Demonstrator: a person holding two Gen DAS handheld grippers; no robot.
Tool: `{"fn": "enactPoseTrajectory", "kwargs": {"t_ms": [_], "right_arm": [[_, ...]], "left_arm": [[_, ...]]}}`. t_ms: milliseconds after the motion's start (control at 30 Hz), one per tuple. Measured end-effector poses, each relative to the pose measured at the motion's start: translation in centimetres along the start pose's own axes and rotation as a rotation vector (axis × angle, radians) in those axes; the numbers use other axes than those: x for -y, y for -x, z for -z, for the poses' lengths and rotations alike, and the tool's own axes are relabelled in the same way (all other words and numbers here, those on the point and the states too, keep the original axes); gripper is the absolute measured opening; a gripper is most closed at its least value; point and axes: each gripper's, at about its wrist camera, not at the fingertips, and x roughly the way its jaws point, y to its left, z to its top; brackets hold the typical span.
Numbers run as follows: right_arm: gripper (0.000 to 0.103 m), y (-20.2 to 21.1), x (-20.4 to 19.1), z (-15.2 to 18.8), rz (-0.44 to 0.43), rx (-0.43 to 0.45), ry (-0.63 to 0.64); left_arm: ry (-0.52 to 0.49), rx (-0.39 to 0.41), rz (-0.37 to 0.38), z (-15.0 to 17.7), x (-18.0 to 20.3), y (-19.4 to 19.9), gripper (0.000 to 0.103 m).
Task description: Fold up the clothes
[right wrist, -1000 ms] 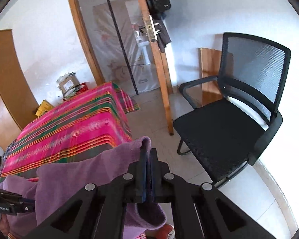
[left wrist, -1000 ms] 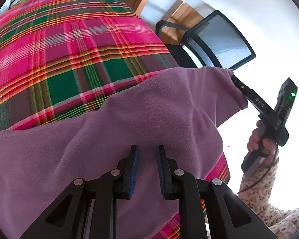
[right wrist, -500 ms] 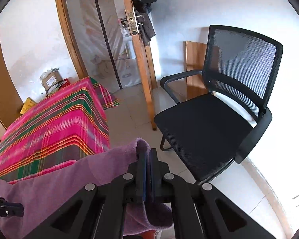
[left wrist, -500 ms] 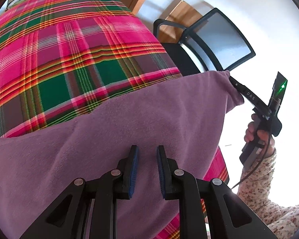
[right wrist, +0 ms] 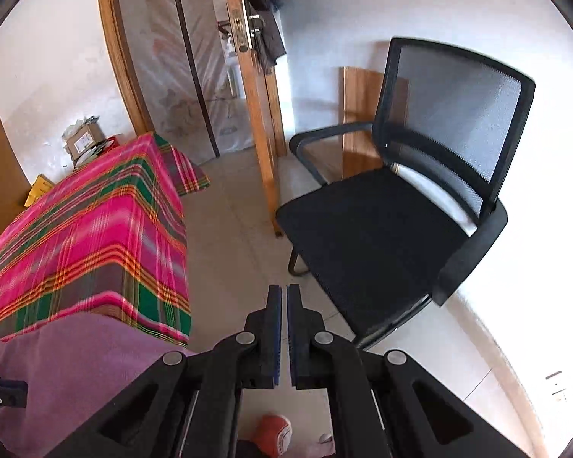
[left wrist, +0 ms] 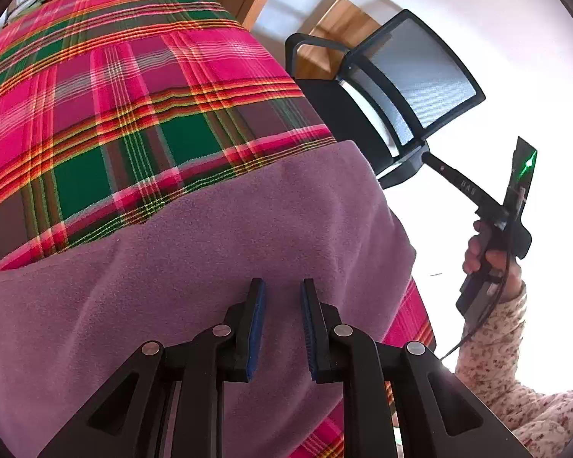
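The corner of the purple cloth (left wrist: 195, 274) that was pinched in the right claw (right wrist: 283, 328) a moment ago has been let go; the right claw has been pulled away toward the black chair (right wrist: 393, 229), and its blue pads are now almost pressed together with only a thin gap and nothing between them; the left claw (left wrist: 282, 324) has been kept where it was, spread a little, with the cloth seen through the gap but not pinched. The purple cloth is now laid flat over the near end of the counter (left wrist: 133, 95), on top of the pink and green checked cover, with one side hanging down over the right edge; it looks smooth with one straight far edge, so it may be seen as one fold laid down, or as a cloth spread out for folding; which one cannot be told. The cloth is judged to be soft, fuzzy, light and floppy; it should not slip much; it is best taken at a corner or along an edge, so that only one layer is lifted.
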Motion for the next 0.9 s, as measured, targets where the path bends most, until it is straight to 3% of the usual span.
{"fn": "enactPoseTrajectory", "kwargs": {"t_ms": [133,367,500,567,633,767,900], "right_arm": [[0.004,-0.4,0.1,1.4,-0.051,-0.044,-0.018],[0.006,0.1,0.1,4.9,-0.225,-0.117,-0.083],[0.016,0.7,-0.1,6.4,-0.333,-0.144,-0.12],[0.025,0.8,-0.1,7.2,-0.42,-0.164,-0.162],[0.042,0.8,-0.1,7.9,-0.526,-0.191,-0.219],[0.049,1.0,-0.5,8.9,-0.664,-0.21,-0.282],[0.046,1.4,-2.4,9.2,-0.573,-0.217,-0.202]], "left_arm": [[0.003,0.003,0.003,0.0,0.1,0.0,0.019],[-0.011,0.001,0.028,0.7,0.7,0.5,0.019],[-0.06,-0.009,0.046,1.4,1.9,0.8,0.019],[-0.086,-0.02,0.052,1.7,2.6,0.7,0.019],[-0.099,-0.03,0.057,2.0,3.0,0.6,0.019],[-0.105,-0.045,0.06,2.7,3.2,0.5,0.019],[-0.112,-0.06,0.062,3.3,3.5,0.3,0.019]]}}
